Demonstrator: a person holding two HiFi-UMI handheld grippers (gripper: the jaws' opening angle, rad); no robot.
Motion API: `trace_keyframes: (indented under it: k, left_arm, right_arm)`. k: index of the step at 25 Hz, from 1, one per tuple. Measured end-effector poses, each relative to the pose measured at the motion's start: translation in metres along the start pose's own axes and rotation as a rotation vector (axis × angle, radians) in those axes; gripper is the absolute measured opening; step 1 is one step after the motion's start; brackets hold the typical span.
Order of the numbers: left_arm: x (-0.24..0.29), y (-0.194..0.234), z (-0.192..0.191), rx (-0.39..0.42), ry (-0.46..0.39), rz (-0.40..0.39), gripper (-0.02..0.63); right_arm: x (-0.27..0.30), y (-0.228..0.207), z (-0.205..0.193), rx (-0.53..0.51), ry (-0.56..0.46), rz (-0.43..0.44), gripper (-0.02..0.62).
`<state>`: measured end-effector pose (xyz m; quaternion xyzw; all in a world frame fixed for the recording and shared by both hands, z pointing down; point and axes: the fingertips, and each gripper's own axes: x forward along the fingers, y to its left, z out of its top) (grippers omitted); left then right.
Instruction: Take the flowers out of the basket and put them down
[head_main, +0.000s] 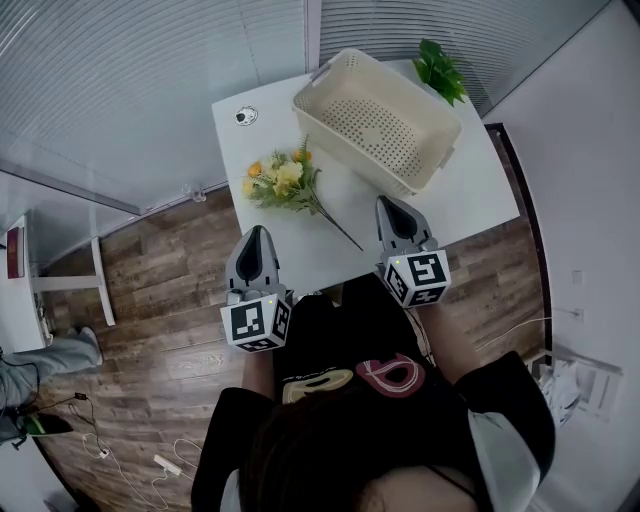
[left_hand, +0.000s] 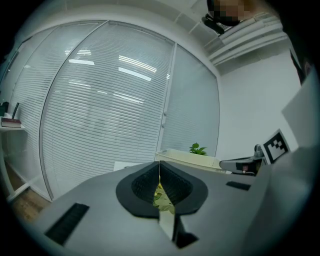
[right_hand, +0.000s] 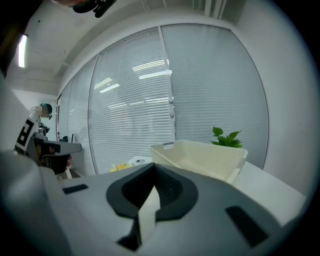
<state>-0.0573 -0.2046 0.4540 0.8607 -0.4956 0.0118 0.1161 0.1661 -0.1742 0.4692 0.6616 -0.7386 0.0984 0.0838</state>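
Yellow flowers (head_main: 280, 180) are laid beside the cream perforated basket (head_main: 450, 125) on the white table (head_main: 270, 130); the ceiling (right_hand: 130, 20) is shown only from the closed left claw (head_main: 258, 232) and right claw (head_main: 388, 203).

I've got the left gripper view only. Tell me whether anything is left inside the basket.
Observer: Nothing. The head view looks into the basket and it is empty.
Operator: Say where the flowers lie.
Observer: The flowers lie on the white table, left of the basket in the head view, with the stem pointing to the near edge.
Operator: Report the right tongs.
Observer: The right tongs are shut with nothing between them.
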Motion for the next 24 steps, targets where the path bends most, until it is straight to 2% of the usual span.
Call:
trace_keyframes:
  k: [13,24]
  left_arm:
    - [0.0017,-0.0028,-0.007,-0.003,0.007,0.006,0.018]
    - [-0.004,0.004,-0.0001,0.017,-0.016,0.014,0.018]
  right_arm:
    - [0.0004,0.004,-0.0061,-0.124,0.029,0.01,0.008]
    - [-0.0034,0.0002,-0.0025,-0.118,0.012,-0.011,0.008]
